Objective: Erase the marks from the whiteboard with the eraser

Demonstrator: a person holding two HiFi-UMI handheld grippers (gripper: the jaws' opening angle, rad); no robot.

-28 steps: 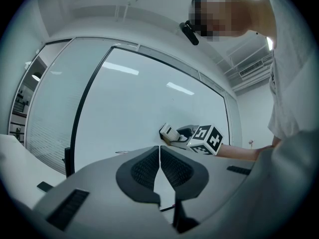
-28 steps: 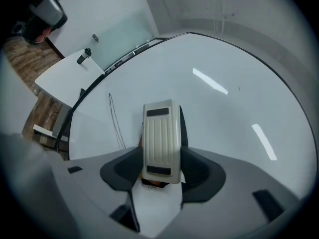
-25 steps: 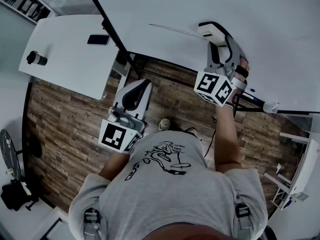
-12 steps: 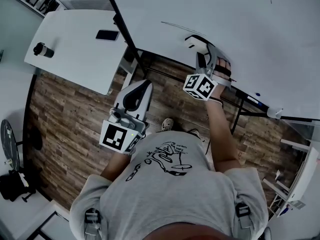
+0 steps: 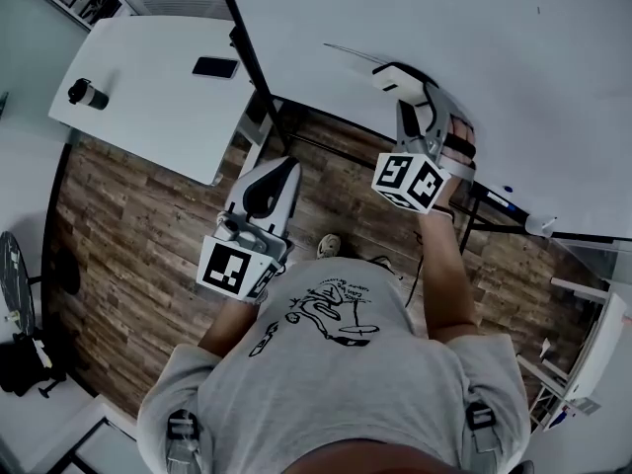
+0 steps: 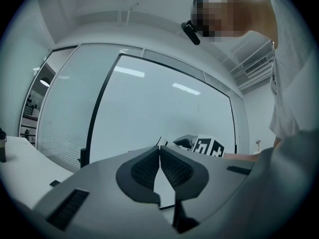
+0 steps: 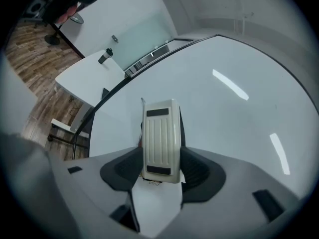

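Observation:
The whiteboard (image 5: 494, 57) fills the upper right of the head view. A thin dark line (image 5: 351, 55) runs across its lower left part. My right gripper (image 5: 407, 95) is shut on the cream eraser (image 5: 393, 74), which is pressed to the board at the line's right end. In the right gripper view the ribbed eraser (image 7: 160, 141) stands upright between the jaws of the right gripper (image 7: 160, 169), against the whiteboard (image 7: 229, 103). My left gripper (image 5: 279, 169) hangs over the wooden floor, shut and empty. In its own view the left gripper (image 6: 159, 164) has its pads touching.
A white table (image 5: 148, 117) stands left of the board with a phone (image 5: 214, 67) and a dark cup (image 5: 83, 94) on it. The board's black frame (image 5: 245, 52) runs between table and board. Markers lie on the ledge (image 5: 499, 198) at the board's lower edge.
My right gripper slid the eraser left along the board, then came back a little to the right. The left gripper has stayed where it was.

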